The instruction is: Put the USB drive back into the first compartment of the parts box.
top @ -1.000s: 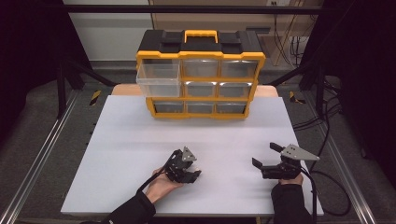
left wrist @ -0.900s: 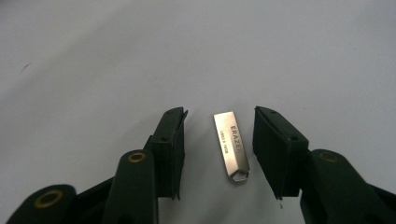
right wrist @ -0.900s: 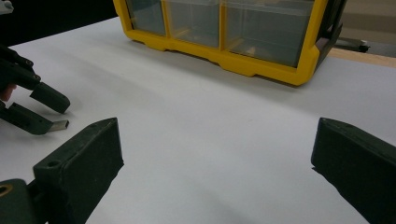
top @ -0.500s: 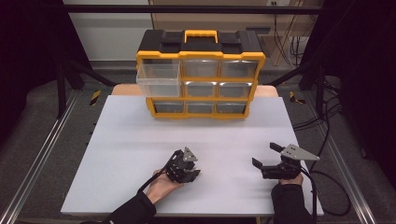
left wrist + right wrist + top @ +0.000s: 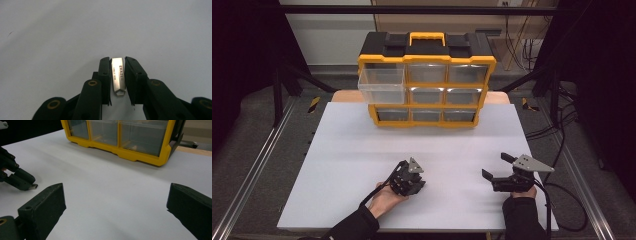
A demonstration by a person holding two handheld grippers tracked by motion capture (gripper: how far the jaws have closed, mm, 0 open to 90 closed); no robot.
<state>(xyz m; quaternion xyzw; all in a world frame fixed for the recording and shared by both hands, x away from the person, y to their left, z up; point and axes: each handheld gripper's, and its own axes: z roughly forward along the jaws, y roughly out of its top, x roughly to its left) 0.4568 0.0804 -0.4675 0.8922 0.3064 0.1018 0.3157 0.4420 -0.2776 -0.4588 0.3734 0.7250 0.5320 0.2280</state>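
Note:
A small silver metal stick with engraved lettering lies on the white table, low between the jaws of my left gripper. The jaws have just been closing, and both pads now press on its sides. From above, the left gripper points down at the table near the front centre, held in a hand. The right gripper view shows that gripper with the stick's tip poking out. My right gripper rests at the front right, jaws wide apart and nothing between them.
A yellow and black drawer organizer stands at the back of the white table. Its left clear drawer is pulled out. Cables trail off the table's right side.
The left gripper's jaws have drawn closer together around the silver stick. Both hands stay in the same places.

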